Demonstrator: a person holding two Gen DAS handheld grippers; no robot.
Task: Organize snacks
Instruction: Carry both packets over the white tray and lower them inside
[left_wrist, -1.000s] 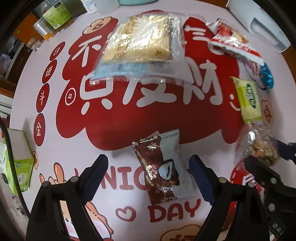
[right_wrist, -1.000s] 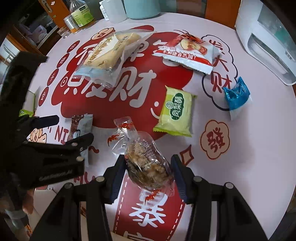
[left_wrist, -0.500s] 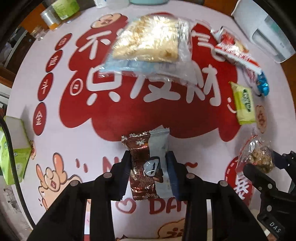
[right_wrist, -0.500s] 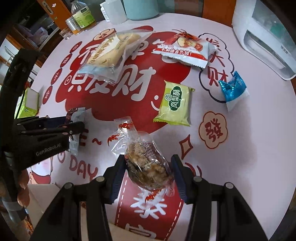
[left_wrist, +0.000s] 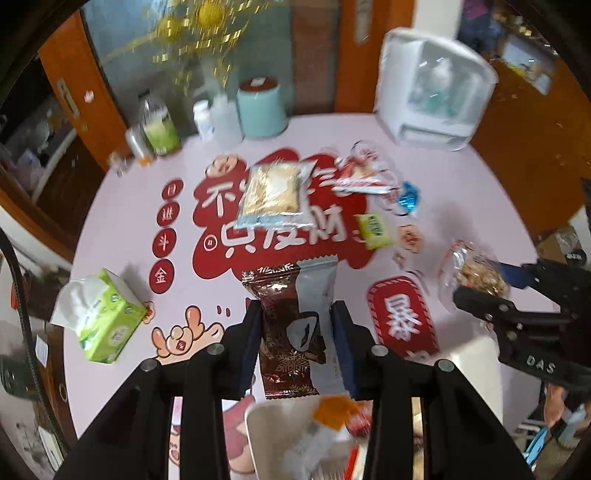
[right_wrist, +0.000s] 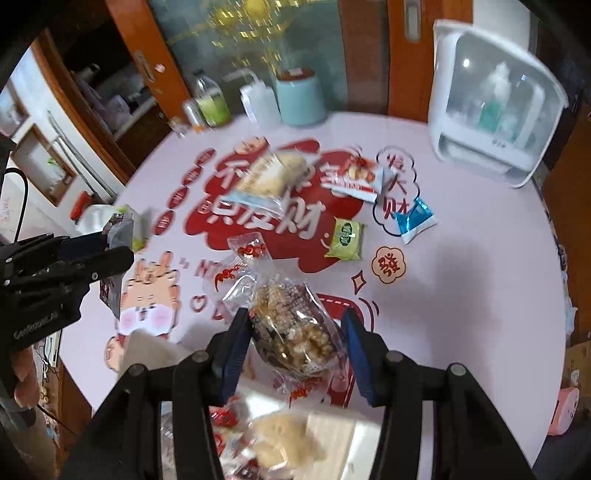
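**Two snack packets held clear of the table**

Both packets, lying on the table mat a second ago, are now lifted off it, and more of the room's far side is taken in. Nearest the cameras, a pale container (left_wrist: 258, 424) already holding wrapped snacks is seen just below the fingers. The left gripper (left_wrist: 297, 341) is clamped on the brown-and-grey wrapped bar (left_wrist: 295, 325), which is held upright between the blue pads. The right gripper (right_wrist: 295, 345) is closed on the clear bag of nutty clusters (right_wrist: 291, 328), its twisted red-printed end pointing away from the camera.

Further out, on the pink mat (right_wrist: 461, 277), a small green packet (right_wrist: 345, 238) and a blue foil sweet (right_wrist: 413, 219) are seen near each other but apart. Beyond them lie a large clear bag of pale biscuits (right_wrist: 266, 181) and a red-and-white packet (right_wrist: 354, 177). A green tissue box (left_wrist: 101, 317) stands at the mat's left edge.

At the far rim, a pale blue canister (right_wrist: 299, 98), a green-labelled bottle (right_wrist: 210, 101) and a white appliance (right_wrist: 495, 107) are set.
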